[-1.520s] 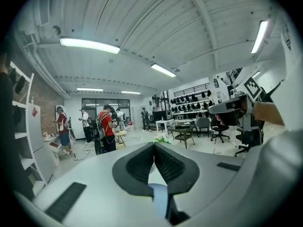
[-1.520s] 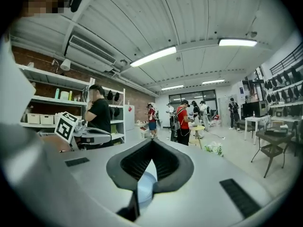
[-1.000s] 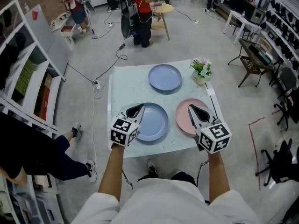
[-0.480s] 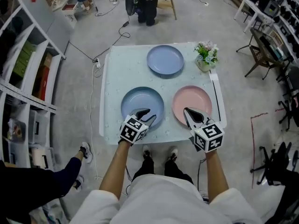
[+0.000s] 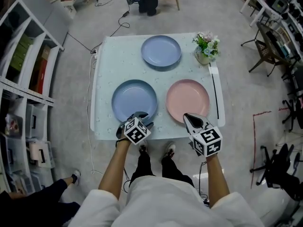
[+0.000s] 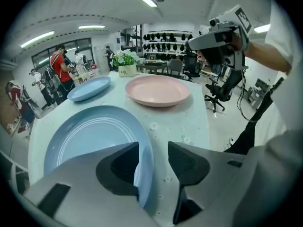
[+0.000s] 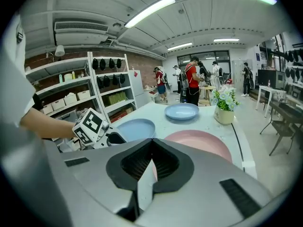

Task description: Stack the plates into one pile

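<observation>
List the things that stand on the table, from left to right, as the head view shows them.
near blue plate → far blue plate → pink plate → flower pot

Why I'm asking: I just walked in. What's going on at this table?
A person with a gripper in each hand is starting to stack three plates, which lie apart on the table. The left gripper has just been opening its jaws. They straddle the near blue plate at its rim without gripping. The right gripper is shut and empty by the pink plate. The far blue plate is untouched.
</observation>
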